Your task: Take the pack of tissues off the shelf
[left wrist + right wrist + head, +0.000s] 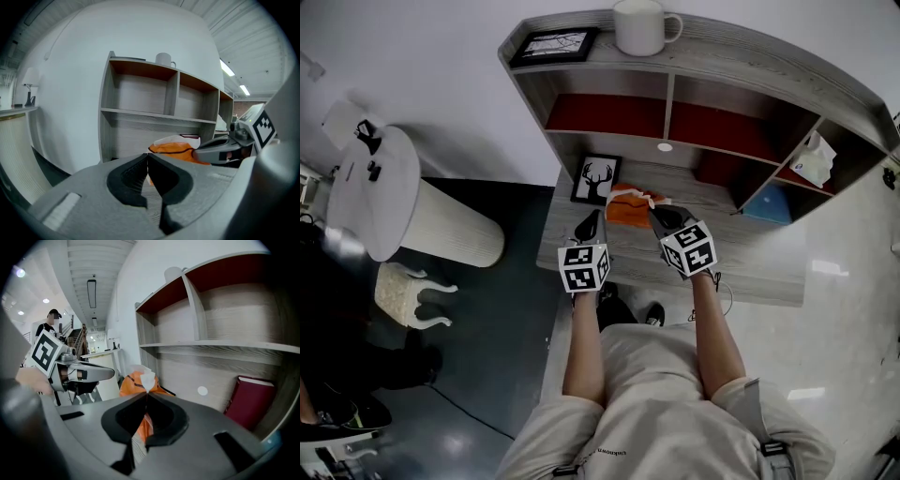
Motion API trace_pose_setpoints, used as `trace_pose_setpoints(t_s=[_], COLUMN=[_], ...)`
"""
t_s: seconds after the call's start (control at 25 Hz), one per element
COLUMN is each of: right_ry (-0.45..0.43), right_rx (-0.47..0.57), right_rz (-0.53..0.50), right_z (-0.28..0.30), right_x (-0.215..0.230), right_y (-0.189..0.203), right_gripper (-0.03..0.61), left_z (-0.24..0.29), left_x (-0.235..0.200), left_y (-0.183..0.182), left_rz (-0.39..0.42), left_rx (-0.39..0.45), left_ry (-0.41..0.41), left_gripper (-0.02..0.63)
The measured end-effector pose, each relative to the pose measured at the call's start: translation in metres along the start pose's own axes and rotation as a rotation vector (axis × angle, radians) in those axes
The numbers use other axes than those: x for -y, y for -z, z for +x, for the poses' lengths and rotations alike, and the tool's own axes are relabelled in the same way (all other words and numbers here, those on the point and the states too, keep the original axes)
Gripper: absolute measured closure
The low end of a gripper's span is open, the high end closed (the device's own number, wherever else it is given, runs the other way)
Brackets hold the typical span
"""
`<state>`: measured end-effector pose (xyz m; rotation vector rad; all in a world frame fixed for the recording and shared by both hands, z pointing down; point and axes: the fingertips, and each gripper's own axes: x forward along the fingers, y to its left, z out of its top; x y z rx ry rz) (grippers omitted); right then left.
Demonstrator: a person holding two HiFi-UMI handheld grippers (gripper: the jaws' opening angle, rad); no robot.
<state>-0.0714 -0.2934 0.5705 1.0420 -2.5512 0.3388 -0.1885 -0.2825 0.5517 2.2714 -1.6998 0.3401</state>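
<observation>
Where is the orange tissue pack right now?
In the head view, the orange tissue pack lies on the shelf's lowest board, right of the deer picture, next to the right gripper.

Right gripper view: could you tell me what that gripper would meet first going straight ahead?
Most likely the orange plastic pack of tissues, whose white tissue tuft stands right at the shut tips of the right gripper; whether they already touch is unclear.
</observation>
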Motion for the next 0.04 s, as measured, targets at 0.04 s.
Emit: trace_pose_setpoints(t_s=[0.04], right_ry=[0.001], right_rx=[0.001], right_rz=[0.001], right_z=[-0.0006], right_x=[0.0006], right_y=[-0.0003], right_gripper=[0.558], left_z=[0.0002], left_x=[0.0001], left_y=[-0.0005], left_rz=[0.000], left_rx=[0.000], left_ry=[0.000], left_gripper=[0.604])
